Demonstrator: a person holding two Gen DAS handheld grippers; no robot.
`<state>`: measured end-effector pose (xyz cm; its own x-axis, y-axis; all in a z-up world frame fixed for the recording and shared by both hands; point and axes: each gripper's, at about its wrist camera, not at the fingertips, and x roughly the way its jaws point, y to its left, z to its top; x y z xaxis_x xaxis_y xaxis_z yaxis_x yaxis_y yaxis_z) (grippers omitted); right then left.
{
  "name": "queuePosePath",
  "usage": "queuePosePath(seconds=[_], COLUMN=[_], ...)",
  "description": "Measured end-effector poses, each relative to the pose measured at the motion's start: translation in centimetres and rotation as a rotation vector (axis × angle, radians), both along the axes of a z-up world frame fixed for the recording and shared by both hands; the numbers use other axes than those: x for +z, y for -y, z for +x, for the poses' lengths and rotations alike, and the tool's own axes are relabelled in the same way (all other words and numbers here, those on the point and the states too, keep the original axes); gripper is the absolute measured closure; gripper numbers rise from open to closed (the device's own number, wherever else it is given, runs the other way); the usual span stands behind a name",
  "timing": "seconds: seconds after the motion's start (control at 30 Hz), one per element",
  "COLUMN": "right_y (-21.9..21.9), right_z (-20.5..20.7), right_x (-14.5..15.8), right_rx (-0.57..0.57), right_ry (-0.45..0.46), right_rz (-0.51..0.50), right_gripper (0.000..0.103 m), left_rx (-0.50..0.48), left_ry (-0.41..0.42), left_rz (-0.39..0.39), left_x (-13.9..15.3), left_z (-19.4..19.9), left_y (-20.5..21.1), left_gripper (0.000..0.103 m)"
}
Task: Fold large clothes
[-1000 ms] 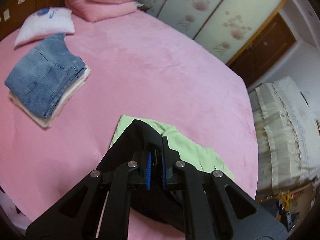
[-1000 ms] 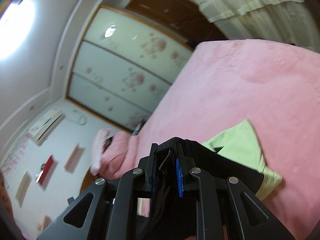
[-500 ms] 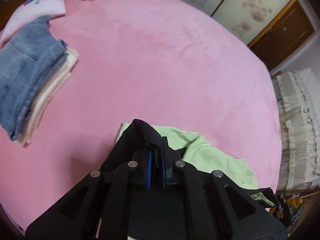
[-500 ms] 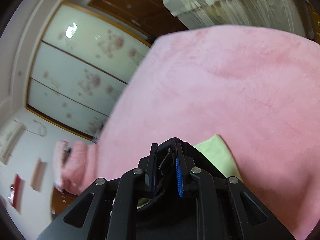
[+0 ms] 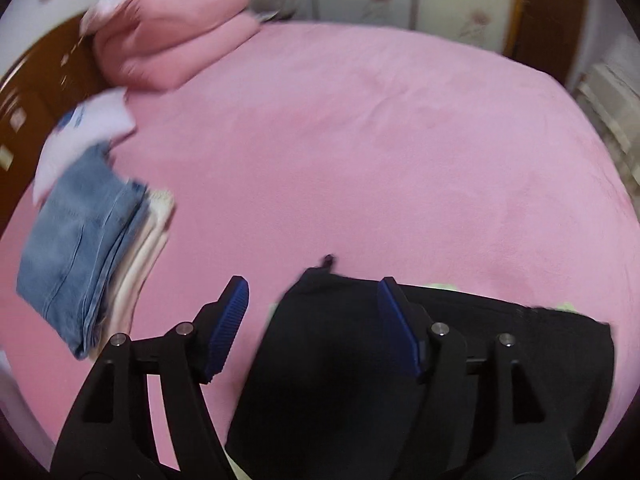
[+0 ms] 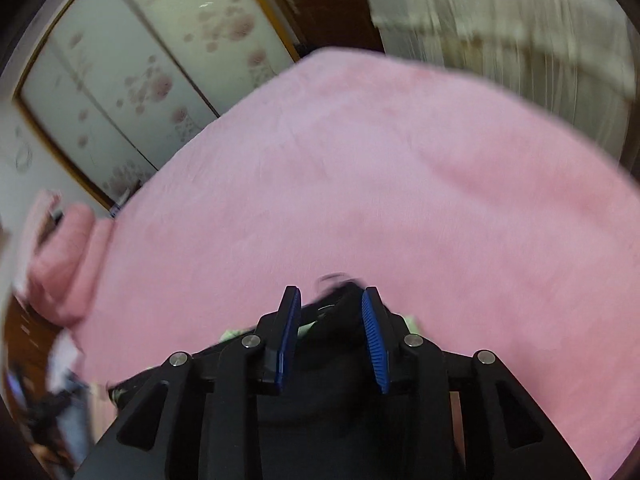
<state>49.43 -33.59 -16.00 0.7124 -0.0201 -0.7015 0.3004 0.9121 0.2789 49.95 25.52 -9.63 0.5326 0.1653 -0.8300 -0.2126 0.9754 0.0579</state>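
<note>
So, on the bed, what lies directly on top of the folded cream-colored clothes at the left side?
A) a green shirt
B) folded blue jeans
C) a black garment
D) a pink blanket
B: in the left wrist view the folded blue jeans sit on the stack of cream-colored clothes, while the black garment lies apart, near the open left gripper.

Matt black cloth garment (image 5: 344, 360); fuzzy pink bedspread (image 5: 360, 140); faded denim jeans (image 5: 76, 240)
</note>
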Motion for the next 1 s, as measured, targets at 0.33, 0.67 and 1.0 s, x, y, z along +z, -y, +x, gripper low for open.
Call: queuePosePath(seconds=[0.33,0.67,1.0], right_y=[-10.3,-15.9,-17.9], right_z=[-2.5,-9.7,-10.1], right_x=[-4.6,-12.9,-19.0], right_rx=[0.33,0.539,0.567], right_ry=[-0.165,-0.322,-0.374], right_rz=[0.268,0.385,0.407], right_gripper=[0.074,0.098,0.102], left_rx=[-0.158,-0.23,-0.276], left_ry=[-0.153,-0.342,-0.361], left_rz=[-0.286,-0.469,-0.488], left_x=[-4.8,-13.0,-17.0], left_z=[-6.8,-17.3,-15.8], left_y=[8.3,9.2,9.2], left_gripper=[0.039,0.086,0.103])
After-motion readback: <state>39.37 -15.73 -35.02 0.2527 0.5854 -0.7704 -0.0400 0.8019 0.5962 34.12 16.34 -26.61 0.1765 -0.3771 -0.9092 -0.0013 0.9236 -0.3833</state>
